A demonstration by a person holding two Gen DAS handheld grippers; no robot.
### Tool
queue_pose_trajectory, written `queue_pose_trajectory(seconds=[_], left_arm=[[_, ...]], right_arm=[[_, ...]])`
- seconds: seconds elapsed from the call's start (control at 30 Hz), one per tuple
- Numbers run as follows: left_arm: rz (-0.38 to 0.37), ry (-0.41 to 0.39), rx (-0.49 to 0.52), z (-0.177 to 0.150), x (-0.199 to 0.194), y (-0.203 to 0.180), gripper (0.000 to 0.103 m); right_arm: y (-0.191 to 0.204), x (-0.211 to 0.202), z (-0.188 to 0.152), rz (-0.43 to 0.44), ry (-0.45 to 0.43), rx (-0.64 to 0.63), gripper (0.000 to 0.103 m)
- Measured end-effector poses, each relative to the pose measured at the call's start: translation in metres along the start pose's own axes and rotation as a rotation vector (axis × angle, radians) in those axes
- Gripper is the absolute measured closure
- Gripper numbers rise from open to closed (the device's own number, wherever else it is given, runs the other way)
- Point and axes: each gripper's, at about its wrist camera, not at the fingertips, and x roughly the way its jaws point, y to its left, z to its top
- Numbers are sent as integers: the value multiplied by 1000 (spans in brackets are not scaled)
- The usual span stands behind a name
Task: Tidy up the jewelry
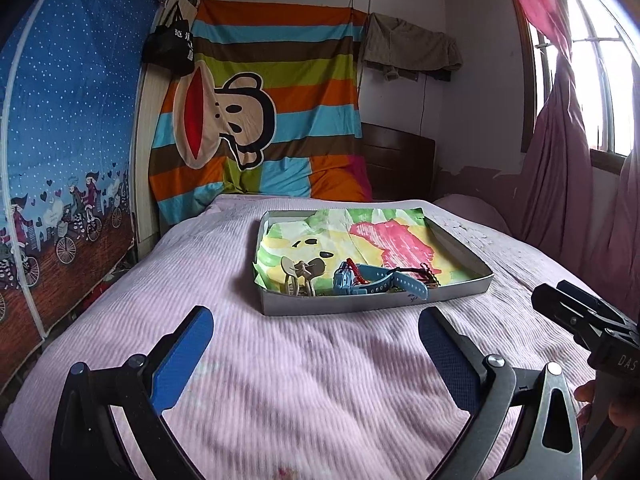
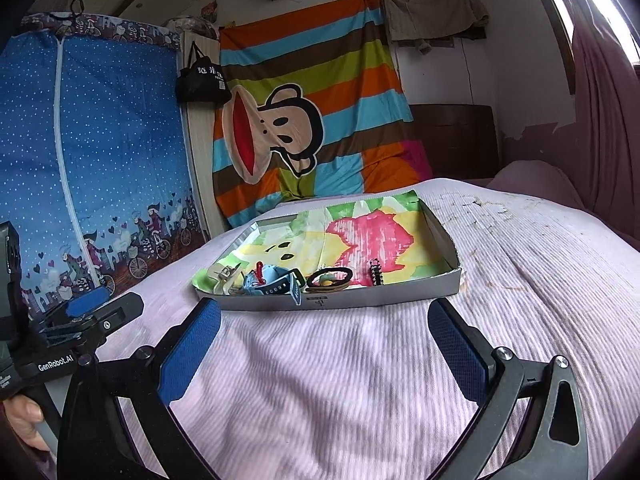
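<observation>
A shallow grey cardboard tray [image 1: 360, 306] [image 2: 420, 290] lined with a colourful cloth lies on the pink bed. Along its near edge sit a beige hair clip [image 1: 298, 274] [image 2: 222, 274], a blue watch [image 1: 376, 282] [image 2: 272, 282], dark hair ties [image 2: 330, 278] and a black beaded bracelet [image 2: 376, 272]. My left gripper [image 1: 316, 354] hovers open just short of the tray, nothing between its blue pads. My right gripper [image 2: 324, 350] is likewise open and empty before the tray's front wall. In each wrist view the other gripper shows at the frame's side.
The pink ribbed bedspread [image 1: 260, 380] spreads around the tray. A striped monkey cloth [image 1: 256, 120] hangs behind, a blue dotted wardrobe cover [image 1: 68, 160] stands left, pink curtains [image 1: 560, 152] and a window right. A hand [image 2: 24, 420] grips the left tool's handle.
</observation>
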Motion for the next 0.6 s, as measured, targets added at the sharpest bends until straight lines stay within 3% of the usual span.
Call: queue_pose_trajectory(seconds=[0.6], left_arm=[[35,-11,-2,-30,-37,9,0]], right_arm=[[15,-50,-41,-34,-21,-23,1]])
